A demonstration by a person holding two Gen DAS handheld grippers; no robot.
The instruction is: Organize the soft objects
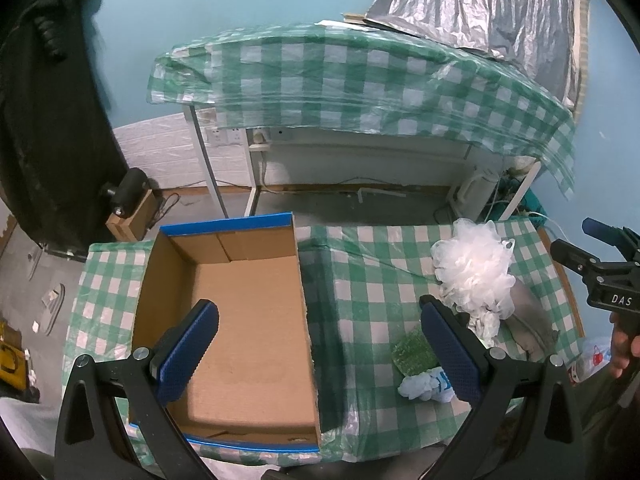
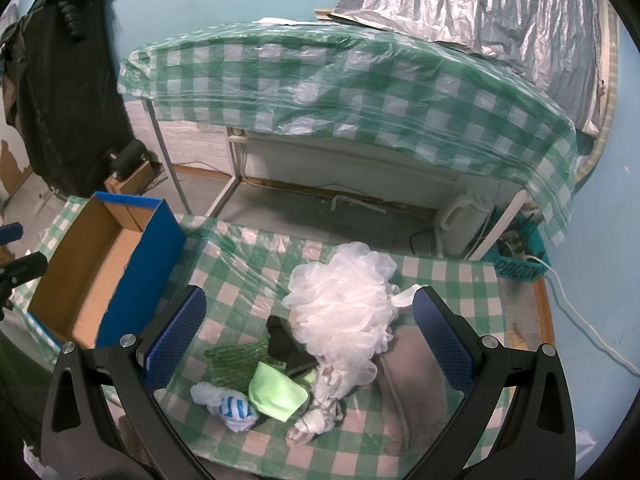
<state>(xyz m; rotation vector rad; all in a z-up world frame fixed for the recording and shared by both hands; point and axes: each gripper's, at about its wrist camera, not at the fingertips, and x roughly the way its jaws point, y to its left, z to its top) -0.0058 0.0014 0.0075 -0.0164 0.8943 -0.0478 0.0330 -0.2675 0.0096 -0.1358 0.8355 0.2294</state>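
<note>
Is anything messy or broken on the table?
Nothing looks broken. The soft things sit in a jumbled heap beside the empty cardboard box: a white bath pouf leans over a green cloth and a grey towel.

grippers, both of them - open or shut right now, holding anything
Left gripper: open, holding nothing, above the cardboard box.
Right gripper: open, holding nothing, above the white bath pouf and the other soft things.

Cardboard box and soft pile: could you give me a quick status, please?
Both grippers open, empty. Box empty. Pile untouched beside it. Nothing in the way.
</note>
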